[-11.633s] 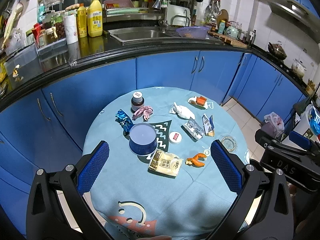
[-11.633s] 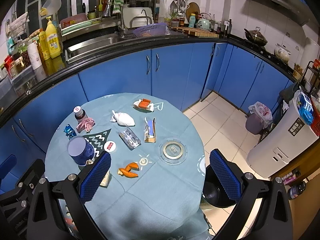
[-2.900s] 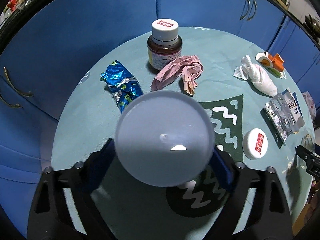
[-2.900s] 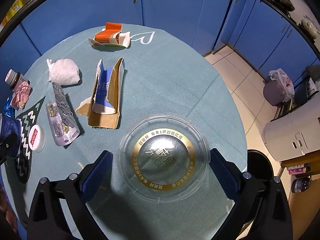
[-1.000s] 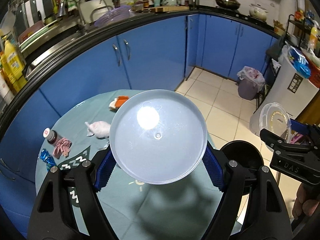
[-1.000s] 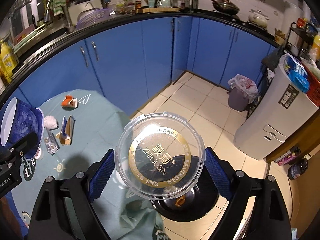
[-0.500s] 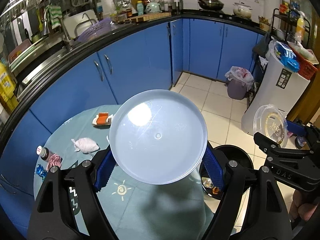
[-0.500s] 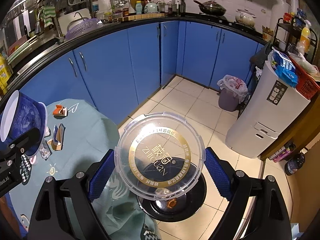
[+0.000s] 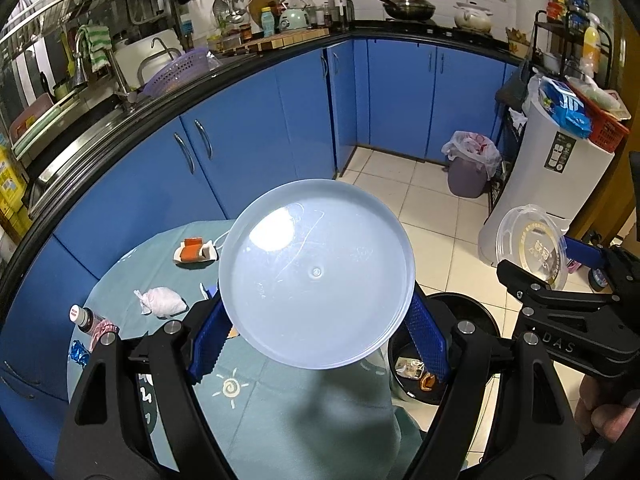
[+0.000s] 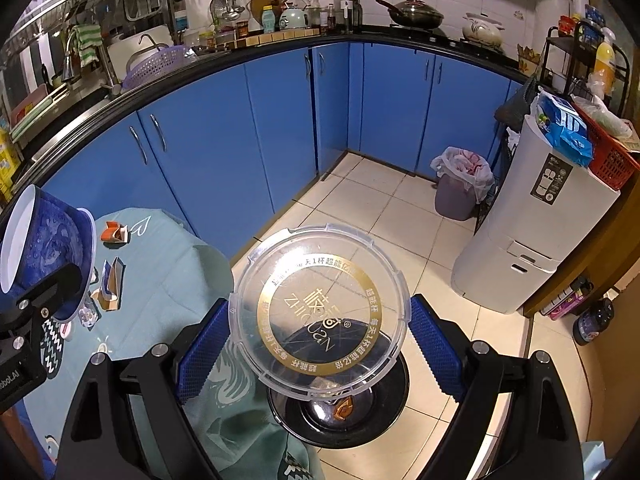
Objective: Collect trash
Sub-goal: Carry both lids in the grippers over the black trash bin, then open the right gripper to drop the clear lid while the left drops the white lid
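Right tool [image 10: 320, 344] is clamped on the clear round plastic lid [image 10: 320, 312], black round bin [image 10: 340, 404] right below it; left tool [image 9: 316, 340] grips the blue paper cup [image 9: 316, 280]. I'd centre each over the bin before releasing.

two wrist fisheyes, raised, angled down, sharing table [image 9: 280, 420], black bin [image 10: 384, 408], blue cabinets [image 10: 280, 120]
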Demonstrator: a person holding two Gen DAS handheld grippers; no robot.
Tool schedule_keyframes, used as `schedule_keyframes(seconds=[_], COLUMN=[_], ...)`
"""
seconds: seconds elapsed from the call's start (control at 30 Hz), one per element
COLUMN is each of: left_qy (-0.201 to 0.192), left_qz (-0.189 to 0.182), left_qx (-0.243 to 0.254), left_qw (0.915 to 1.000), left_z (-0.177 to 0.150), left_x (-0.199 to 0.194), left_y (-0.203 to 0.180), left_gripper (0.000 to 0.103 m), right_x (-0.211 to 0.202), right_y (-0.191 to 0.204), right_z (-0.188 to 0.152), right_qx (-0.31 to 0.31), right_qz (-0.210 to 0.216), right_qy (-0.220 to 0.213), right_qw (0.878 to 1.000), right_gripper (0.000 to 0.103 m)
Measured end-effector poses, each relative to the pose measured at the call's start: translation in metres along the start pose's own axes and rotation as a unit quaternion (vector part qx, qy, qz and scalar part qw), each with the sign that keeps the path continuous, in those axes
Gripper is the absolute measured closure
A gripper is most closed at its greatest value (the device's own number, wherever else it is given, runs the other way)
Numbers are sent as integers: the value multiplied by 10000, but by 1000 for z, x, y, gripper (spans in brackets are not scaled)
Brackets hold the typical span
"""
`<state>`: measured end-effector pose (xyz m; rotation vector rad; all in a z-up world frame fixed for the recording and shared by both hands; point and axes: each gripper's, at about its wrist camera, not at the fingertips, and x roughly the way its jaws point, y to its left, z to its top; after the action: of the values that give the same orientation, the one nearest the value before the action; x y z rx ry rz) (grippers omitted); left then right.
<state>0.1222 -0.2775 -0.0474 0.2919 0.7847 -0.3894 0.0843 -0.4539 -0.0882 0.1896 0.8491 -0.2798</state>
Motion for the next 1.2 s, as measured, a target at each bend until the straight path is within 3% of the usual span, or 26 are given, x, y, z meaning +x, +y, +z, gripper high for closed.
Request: schedule_keyframes(seconds=[0.37,0.77,0.97,1.2], left_qy=[14,40,36,55], left_qz=[-5,-7,-14,-75], left_qx=[8,14,28,70], left_qw=[10000,10000,10000,9999], left_z=[2,3,3,3], left_x=[2,6,10,10], left_y=[-5,-8,-11,-17], left_gripper=[25,25,25,25], right_x=[6,5,9,8], right_y=[0,-3,-6,-11], right_z=[8,12,12,10], right_qx=[-130,-98,-42,8], right_qz=[-115,-63,148,85], right_qy=[-72,-148,-93,-143], right_qw=[9998,9998,9998,9999], right_gripper=[16,7,7,7])
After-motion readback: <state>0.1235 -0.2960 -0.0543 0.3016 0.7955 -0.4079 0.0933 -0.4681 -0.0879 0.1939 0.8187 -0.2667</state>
